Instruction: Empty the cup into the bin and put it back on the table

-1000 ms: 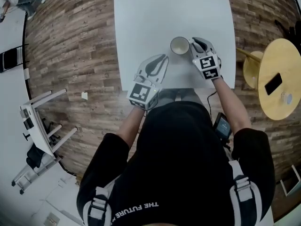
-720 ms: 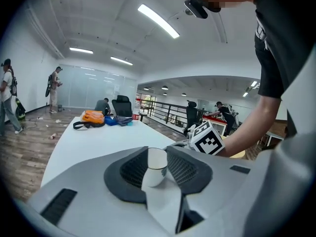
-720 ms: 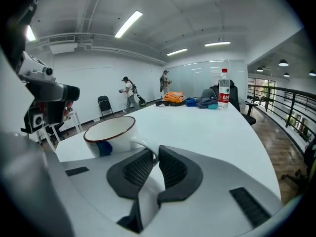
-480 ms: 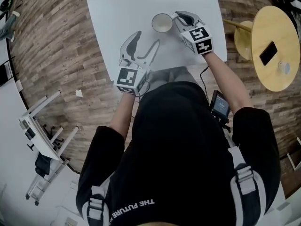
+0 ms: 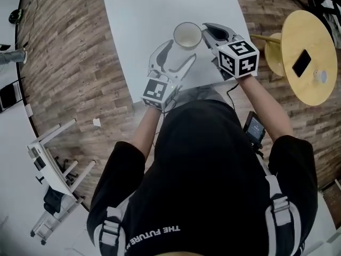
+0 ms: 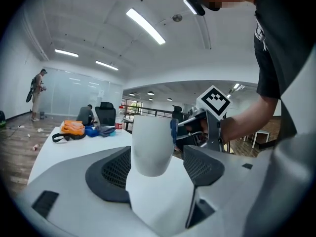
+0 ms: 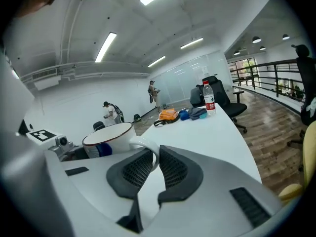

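Over the white worktop (image 5: 144,15), I am pinching the cup (image 7: 106,138) by its handle with my right hand-held gripper (image 7: 154,156). My left hand-held gripper (image 6: 157,166) is opening, with the cup between its jaws but not touched. Next I am looking for the bin.

This is an open-plan office. A long white table (image 5: 138,20) stands on a wood-plank floor (image 5: 69,52), and strip lights (image 6: 144,26) run across a high white ceiling. Glass partition walls (image 6: 74,95) close off the far end, where one person (image 6: 37,95) stands. Black office chairs (image 7: 219,100) sit at the table, with a water bottle (image 7: 210,98) and an orange bag (image 7: 168,115) on it. A railing (image 7: 269,78) borders one side. A round yellow side table (image 5: 309,52) carries a phone (image 5: 301,63).
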Demonstrator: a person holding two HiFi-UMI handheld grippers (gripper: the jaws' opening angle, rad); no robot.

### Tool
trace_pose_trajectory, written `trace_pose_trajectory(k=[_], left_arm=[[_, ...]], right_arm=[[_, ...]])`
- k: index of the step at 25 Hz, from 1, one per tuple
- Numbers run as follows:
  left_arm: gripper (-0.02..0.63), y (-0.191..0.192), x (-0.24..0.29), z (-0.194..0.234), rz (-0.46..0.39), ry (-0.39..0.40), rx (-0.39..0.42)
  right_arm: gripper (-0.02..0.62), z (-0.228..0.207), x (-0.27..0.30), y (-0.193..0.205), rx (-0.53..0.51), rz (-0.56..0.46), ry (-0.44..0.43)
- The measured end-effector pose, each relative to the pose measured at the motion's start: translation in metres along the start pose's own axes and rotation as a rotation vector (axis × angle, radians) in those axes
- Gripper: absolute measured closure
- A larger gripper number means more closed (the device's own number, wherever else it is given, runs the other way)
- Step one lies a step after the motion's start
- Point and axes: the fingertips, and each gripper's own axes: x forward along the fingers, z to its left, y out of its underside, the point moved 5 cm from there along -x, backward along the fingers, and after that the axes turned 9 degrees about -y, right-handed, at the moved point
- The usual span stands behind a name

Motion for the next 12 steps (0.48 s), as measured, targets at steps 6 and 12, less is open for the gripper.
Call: trace_pose_trajectory(k=[6, 12], left_arm=[[0.263, -0.031, 0.009, -0.021, -0.077, 0.119, 0.033], [0.259, -0.043, 0.015, -0.038, -0.107, 0.251, 0.011]], right_arm=[[0.546, 0.022, -0.033, -0.016, 0.004, -0.05, 0.01], [0.546, 0.025, -0.064, -0.022, -0.022, -0.06, 0.094]])
